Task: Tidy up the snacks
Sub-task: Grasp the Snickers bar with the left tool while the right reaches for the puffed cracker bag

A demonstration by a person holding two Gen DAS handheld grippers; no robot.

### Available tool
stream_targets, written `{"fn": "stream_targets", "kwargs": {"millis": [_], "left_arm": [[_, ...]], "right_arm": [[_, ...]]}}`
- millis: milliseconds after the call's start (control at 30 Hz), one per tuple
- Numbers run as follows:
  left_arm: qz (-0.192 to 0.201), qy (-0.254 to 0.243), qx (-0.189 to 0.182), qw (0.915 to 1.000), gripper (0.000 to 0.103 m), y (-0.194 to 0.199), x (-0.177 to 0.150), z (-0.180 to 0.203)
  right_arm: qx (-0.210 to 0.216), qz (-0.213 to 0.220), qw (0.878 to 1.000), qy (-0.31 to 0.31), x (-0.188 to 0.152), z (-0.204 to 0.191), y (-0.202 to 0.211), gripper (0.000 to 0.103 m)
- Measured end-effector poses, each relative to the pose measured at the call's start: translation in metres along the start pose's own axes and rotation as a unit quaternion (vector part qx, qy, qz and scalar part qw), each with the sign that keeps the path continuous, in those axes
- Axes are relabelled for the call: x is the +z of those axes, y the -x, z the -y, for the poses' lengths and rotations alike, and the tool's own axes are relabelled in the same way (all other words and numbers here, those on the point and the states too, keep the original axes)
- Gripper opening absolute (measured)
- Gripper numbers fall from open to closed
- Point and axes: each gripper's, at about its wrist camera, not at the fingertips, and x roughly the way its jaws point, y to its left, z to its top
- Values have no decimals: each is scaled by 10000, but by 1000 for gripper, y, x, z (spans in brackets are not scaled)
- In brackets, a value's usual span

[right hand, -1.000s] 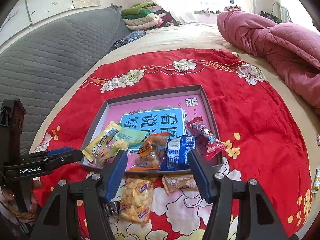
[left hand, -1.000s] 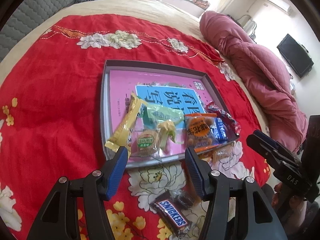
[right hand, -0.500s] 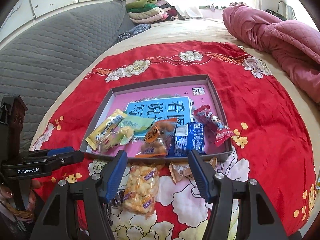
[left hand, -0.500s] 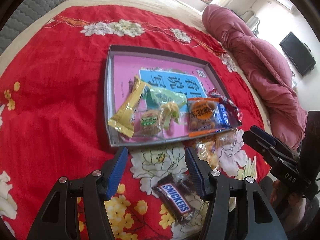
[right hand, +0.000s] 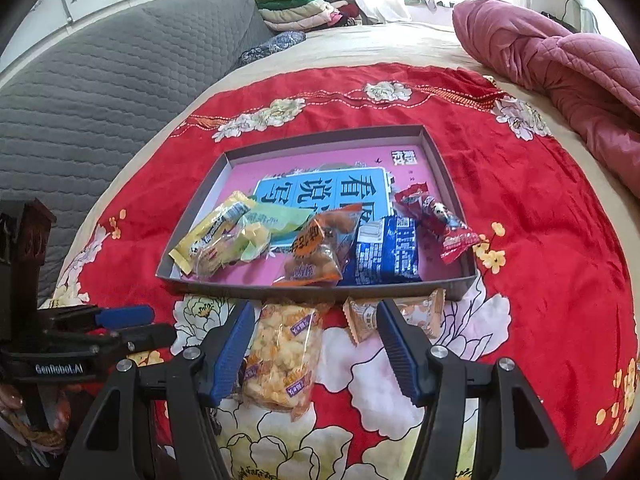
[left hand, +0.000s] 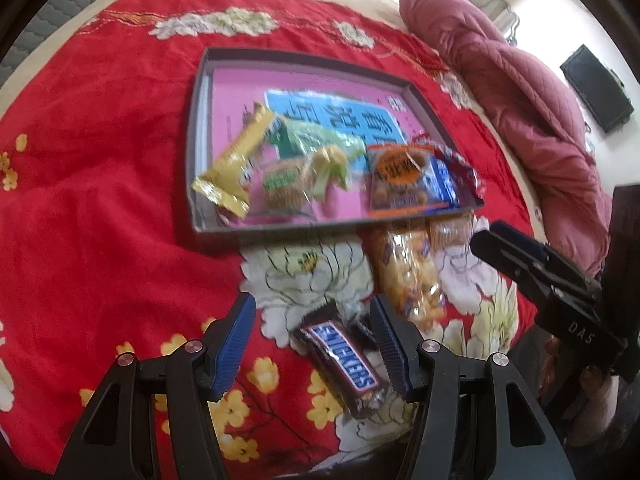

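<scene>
Snacks: most lie in the near half of the tray; three lie outside it on the red cloth, just beside its near wall.
Bed point(right hand: 360, 46): beige cover, grey quilted headboard point(right hand: 100, 92) at the left in the right wrist view, a pink quilt point(right hand: 568, 68) bunched at the far right.
Red cloth point(right hand: 540, 208): floral print, spread over the bed; carries the tray and the loose snacks.
Tray point(right hand: 438, 156): shallow, grey-walled, pink printed floor with a blue panel; far half bare.
Tray contents, left to right in the right wrist view: yellow wrapper point(right hand: 210, 234), green packet point(right hand: 276, 218), clear-wrapped biscuit point(left hand: 286, 188), orange nut packet point(right hand: 316, 250), blue packet point(right hand: 386, 252), red packet point(right hand: 436, 220) resting on the right wall.
Popcorn-style bag point(right hand: 280, 356): on the cloth in front of the tray, lying lengthwise towards the right tool.
Snickers bar point(left hand: 344, 358): on the cloth, between the blue pads of the left tool, touching neither that can be seen.
Small orange-and-white packet point(right hand: 416, 312): against the tray's near wall, partly behind one finger of the right tool.
Left tool point(left hand: 312, 344): jaws apart, nothing clamped; poised over the Snickers bar.
Right tool point(right hand: 316, 348): jaws apart, nothing clamped; the popcorn-style bag lies in the gap, nearer the left pad.
Image quality: left wrist view blurred; wrapper print illegible.
</scene>
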Motion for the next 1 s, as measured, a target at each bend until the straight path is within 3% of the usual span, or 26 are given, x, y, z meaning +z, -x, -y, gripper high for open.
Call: {"fn": "stream_targets", "kwargs": {"millis": [467,1000], "left_arm": [[-570,-293,68,9979,61,-25,-24,19],[-759,-467,239,9957,61,-44,-31,25]], "right_arm": [[76,-370,9993,-23,-9,-1,-15,63],[300,-983,9947,-15,-21,-22,-53,63]]}}
